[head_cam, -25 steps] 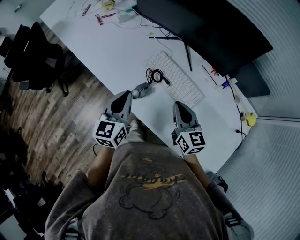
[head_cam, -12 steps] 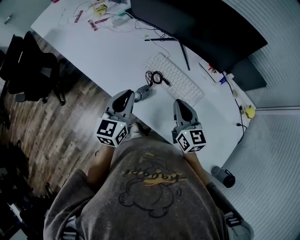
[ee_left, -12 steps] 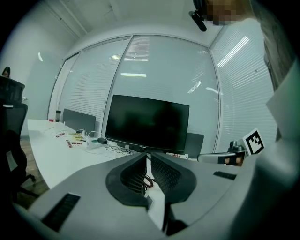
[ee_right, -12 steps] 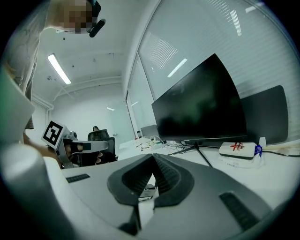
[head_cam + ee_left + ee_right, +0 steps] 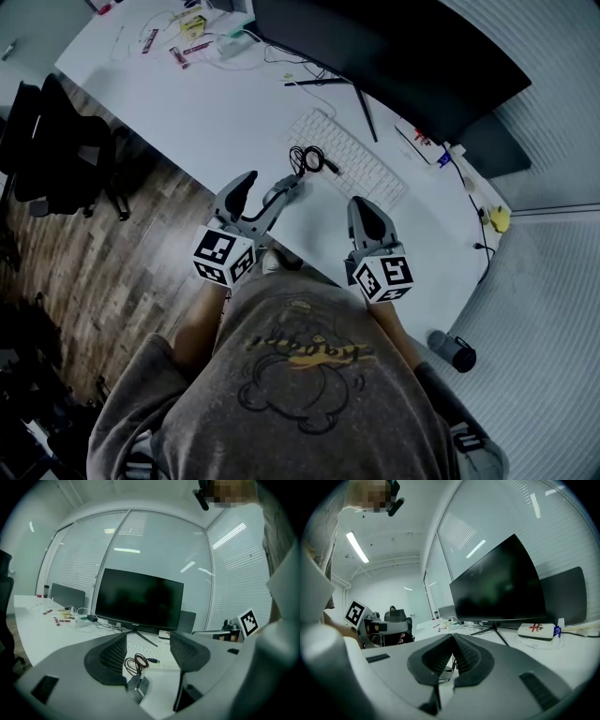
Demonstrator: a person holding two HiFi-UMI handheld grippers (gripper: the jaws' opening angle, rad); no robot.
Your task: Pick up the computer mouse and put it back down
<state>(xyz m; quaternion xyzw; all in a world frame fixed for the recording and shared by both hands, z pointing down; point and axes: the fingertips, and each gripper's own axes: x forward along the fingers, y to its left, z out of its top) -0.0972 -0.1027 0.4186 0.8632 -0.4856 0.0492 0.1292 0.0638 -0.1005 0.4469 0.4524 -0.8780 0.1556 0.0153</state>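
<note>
Your left hand-held gripper point(image 5: 147, 643) is opening, its jaws apart around the computer mouse point(image 5: 137, 685). The mouse lies unpressed on the desk point(image 5: 234, 103) close to its near edge, with a coiled cable point(image 5: 135, 662) just beyond. Your right hand-held gripper point(image 5: 453, 638) is clenched on nothing, near the keyboard point(image 5: 352, 159).
</note>
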